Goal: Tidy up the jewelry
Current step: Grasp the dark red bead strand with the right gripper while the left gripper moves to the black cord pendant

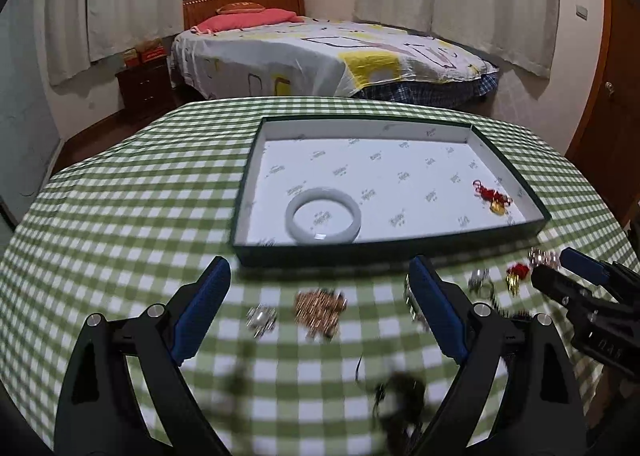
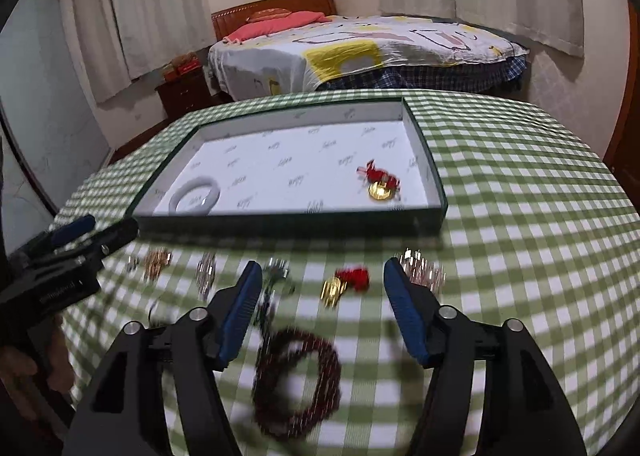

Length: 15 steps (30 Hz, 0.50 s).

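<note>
Checked tablecloth [image 1: 120, 195] bears tray [image 1: 400, 252] (bangle [image 1: 323, 220] inside).

The white lining paper [image 1: 360, 159] of the tray beyond the claws carries a small dark repeated logo, too blurred to read. The left claw's black body [image 2: 60, 288], seen from the right wrist camera, bears a pale line of lettering, also illegible. Nothing else carries writing.
</note>
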Each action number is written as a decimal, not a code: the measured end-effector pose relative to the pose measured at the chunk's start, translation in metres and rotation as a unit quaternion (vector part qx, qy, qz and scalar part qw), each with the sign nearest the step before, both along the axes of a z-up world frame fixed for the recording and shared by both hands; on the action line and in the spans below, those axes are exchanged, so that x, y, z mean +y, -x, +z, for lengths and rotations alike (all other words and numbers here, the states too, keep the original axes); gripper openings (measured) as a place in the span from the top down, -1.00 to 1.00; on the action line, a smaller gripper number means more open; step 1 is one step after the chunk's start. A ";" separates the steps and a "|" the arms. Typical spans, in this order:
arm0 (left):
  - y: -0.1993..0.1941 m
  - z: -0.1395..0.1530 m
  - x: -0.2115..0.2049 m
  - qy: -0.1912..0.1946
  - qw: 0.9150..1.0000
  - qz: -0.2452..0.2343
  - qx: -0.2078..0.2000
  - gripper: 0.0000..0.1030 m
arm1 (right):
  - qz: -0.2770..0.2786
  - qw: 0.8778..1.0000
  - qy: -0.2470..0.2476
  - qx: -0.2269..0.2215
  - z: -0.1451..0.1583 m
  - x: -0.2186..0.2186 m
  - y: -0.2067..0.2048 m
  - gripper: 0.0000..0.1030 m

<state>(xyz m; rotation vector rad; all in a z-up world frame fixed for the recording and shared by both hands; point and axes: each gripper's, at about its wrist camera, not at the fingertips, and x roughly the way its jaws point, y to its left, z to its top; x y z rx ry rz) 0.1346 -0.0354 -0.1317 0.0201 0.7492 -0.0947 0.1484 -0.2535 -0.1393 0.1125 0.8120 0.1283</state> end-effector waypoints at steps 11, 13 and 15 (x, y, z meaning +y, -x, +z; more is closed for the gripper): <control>0.045 -0.020 0.019 -0.011 0.999 0.015 0.029 -0.72 | 0.025 0.999 0.020 0.037 -0.028 0.022 0.017 -0.40; 0.049 -0.021 0.020 -0.013 0.999 0.015 0.033 -0.72 | 0.025 0.998 0.024 0.044 -0.032 0.023 0.017 -0.40; 0.053 -0.022 0.021 -0.013 0.999 0.015 0.036 -0.72 | 0.026 0.998 0.024 0.048 -0.034 0.022 0.017 -0.40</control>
